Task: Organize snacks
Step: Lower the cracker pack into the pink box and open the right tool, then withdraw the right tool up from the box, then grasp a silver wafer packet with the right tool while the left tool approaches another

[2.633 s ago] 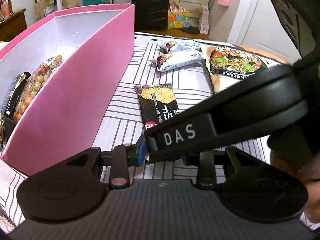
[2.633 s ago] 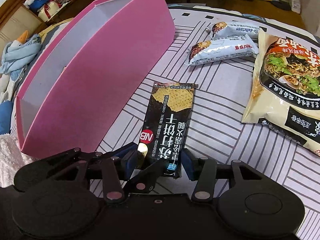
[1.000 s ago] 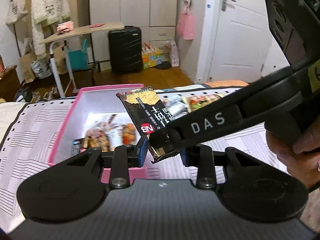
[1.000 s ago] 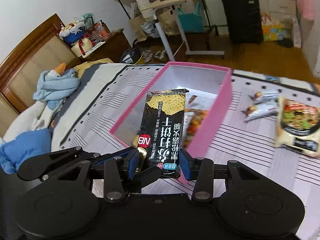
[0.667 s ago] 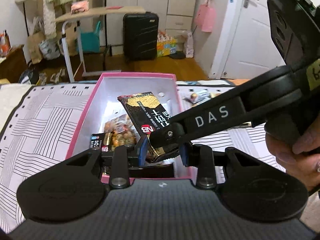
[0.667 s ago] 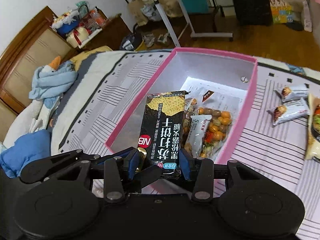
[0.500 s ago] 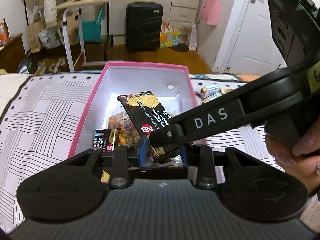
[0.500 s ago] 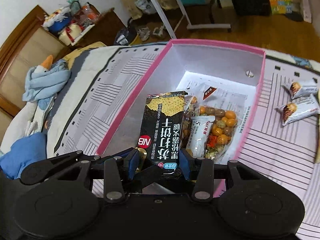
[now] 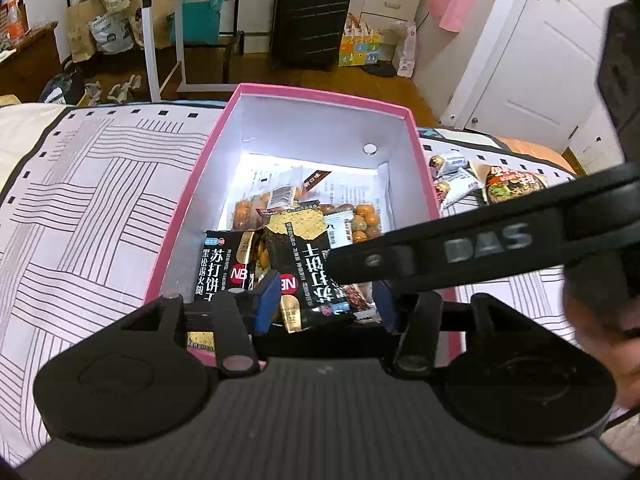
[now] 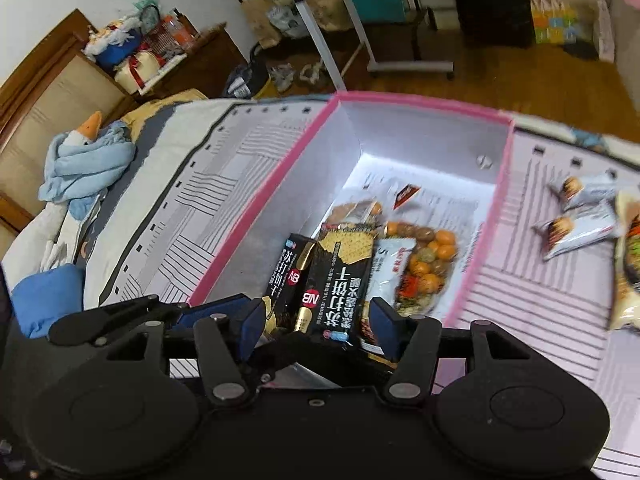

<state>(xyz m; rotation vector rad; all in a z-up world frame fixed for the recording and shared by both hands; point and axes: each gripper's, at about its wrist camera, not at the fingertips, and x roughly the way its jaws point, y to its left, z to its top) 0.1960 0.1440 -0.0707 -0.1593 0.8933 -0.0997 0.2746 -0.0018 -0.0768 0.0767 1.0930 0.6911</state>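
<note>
Both tools hang over the near end of the pink box (image 9: 192, 200), which sits on a striped bedspread (image 9: 92, 200). The jaws of both have just been opening. The black cracker pack (image 10: 340, 280) stands between the blue pads of the right tool (image 10: 316, 326), with a gap on each side — released, not pinched. In the left wrist view the same pack (image 9: 304, 264) lies between the pads of the left tool (image 9: 326, 300), also free of them; the right tool's arm crosses in front and hides the pack's right edge. Whether the pack's lower end rests on the box floor or on other snacks is hidden behind the tool bodies.

A second black pack (image 9: 222, 268) stands just left of it inside the box, its lower part cut off by the left tool. Behind both lies a clear bag of orange nuts (image 10: 424, 256) with a white sachet (image 10: 390, 264) against it; printed paper lines the box floor.

Outside, to the right, two small grey wrappers (image 10: 580, 216) lie on the bedspread, blurred — and beyond them a noodle packet (image 10: 628, 264), cut off by the frame edge. A hand (image 9: 600, 320) shows at the right of the left wrist view, blurred.
</note>
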